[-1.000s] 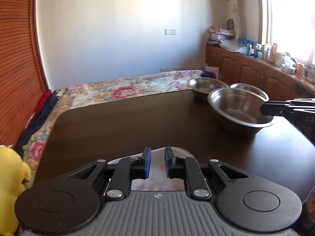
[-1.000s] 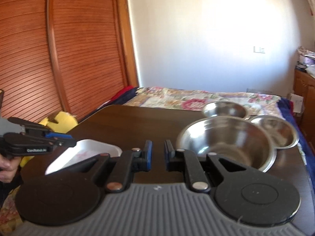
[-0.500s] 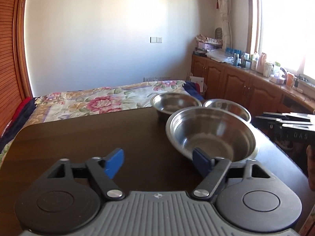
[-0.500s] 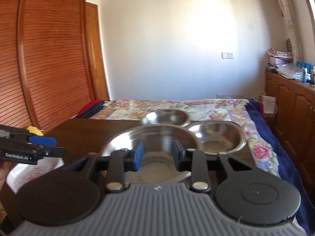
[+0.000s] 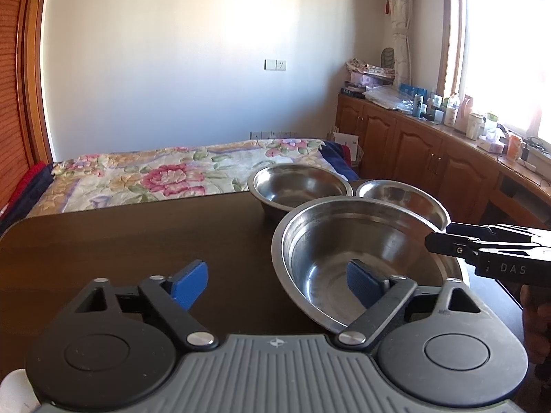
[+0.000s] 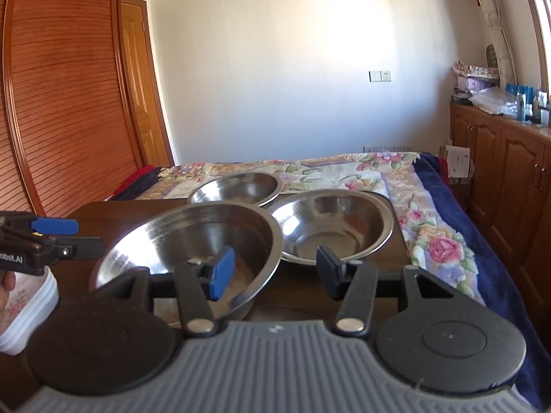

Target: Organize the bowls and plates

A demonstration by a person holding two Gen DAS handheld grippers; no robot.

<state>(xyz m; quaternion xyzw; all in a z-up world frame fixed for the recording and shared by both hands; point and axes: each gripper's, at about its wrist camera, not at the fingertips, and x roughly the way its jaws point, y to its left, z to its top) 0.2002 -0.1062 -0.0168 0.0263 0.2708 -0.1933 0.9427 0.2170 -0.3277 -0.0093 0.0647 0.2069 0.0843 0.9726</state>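
Observation:
Three steel bowls stand on the dark wooden table [image 5: 120, 251]: a large near bowl [image 5: 361, 251] [image 6: 193, 237], a far bowl [image 5: 296, 189] [image 6: 237, 189] and a right-hand bowl [image 5: 403, 196] [image 6: 330, 223]. My left gripper [image 5: 275, 284] is open, its right pad over the large bowl's near rim. My right gripper [image 6: 275, 268] is open, its left pad [image 6: 222, 272] inside the large bowl's right rim. The right gripper also shows in the left wrist view [image 5: 482, 247]. The left gripper shows in the right wrist view [image 6: 51, 237], above a stack of white plates [image 6: 24, 306].
A bed with a floral cover [image 5: 172, 172] lies beyond the table's far edge. Wooden cabinets with clutter [image 5: 447, 144] run along the right wall under the window. Louvred wooden doors [image 6: 69, 103] stand at the left.
Both grippers have opened. The left gripper has let go of the white plate and swung right toward the bowls. The right gripper has moved in over the large bowl's rim.

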